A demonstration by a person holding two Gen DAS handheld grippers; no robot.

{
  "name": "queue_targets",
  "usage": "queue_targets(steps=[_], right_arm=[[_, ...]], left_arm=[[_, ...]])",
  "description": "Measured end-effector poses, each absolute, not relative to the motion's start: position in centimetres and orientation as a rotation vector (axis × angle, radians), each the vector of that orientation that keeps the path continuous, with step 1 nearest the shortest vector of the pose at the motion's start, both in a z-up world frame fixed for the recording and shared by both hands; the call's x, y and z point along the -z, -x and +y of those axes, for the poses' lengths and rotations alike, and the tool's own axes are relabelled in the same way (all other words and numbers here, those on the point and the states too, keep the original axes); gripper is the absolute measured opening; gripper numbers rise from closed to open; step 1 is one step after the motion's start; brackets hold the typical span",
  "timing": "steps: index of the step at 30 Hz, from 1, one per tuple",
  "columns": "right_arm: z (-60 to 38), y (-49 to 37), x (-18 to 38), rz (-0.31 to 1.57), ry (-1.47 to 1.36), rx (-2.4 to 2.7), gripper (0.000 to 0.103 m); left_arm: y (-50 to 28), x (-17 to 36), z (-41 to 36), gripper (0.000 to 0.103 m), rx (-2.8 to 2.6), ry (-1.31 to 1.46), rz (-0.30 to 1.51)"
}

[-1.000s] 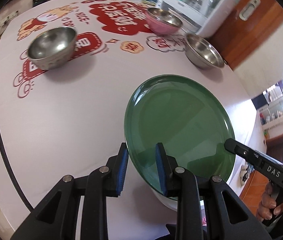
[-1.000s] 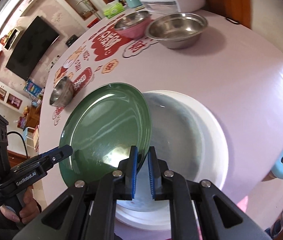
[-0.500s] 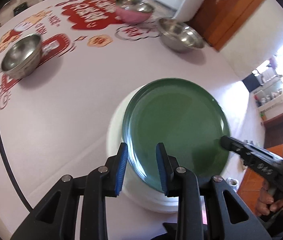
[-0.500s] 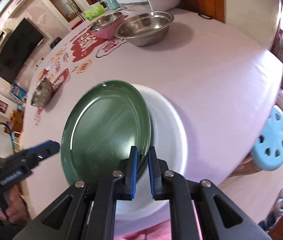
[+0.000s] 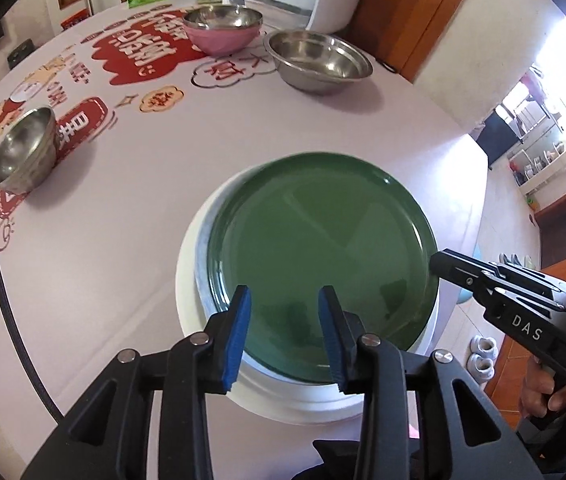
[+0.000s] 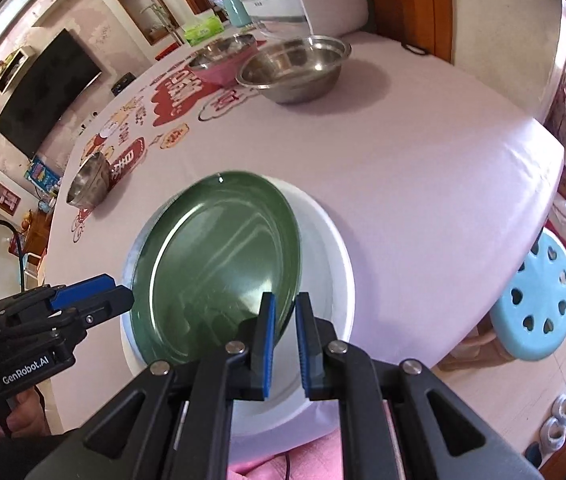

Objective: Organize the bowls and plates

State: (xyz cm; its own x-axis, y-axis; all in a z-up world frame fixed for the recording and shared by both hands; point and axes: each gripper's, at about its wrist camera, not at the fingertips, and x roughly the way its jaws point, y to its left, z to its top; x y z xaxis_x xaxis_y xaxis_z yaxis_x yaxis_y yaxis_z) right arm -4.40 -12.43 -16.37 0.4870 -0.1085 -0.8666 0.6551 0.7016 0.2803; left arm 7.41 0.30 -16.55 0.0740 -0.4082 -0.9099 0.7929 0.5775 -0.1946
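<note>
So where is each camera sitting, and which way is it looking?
Left wrist: sits on the left gripper, looks down at the green plate; a hand shows.
Right wrist: sits on the right gripper, shut on the plate's rim, facing the table.
Both show: white plate, steel bowls.

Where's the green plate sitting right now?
The green plate sits on the white plate at the near table edge, centred low in both wrist views. The right gripper is shut on its rim; the left gripper, just opening, straddles the opposite rim.
</note>
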Motion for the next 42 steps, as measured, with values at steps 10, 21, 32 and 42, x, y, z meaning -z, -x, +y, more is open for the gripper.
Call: queue_targets(steps=[10,21,32,42], right_arm=[[-12.2,4.8,16.0,0.946,-0.644,0.528,0.010],[-10.6,6.8,14.9,0.950,-0.618,0.579,0.017],[-11.5,5.8,13.0,0.897,-0.561,0.569,0.038],[-12.5,5.2,12.6,0.892,-0.473,0.506,0.047]], left_arm=[[-8.3,16.1,1.8,0.048,0.866,-0.359,1.167],[-7.6,16.1,2.1,0.067,0.882,-0.328,1.173],[-8.3,13.7,3.2,0.078,0.835,-0.259,1.089],[-8.3,12.7,1.9,0.078,0.808,-0.230,1.101]])
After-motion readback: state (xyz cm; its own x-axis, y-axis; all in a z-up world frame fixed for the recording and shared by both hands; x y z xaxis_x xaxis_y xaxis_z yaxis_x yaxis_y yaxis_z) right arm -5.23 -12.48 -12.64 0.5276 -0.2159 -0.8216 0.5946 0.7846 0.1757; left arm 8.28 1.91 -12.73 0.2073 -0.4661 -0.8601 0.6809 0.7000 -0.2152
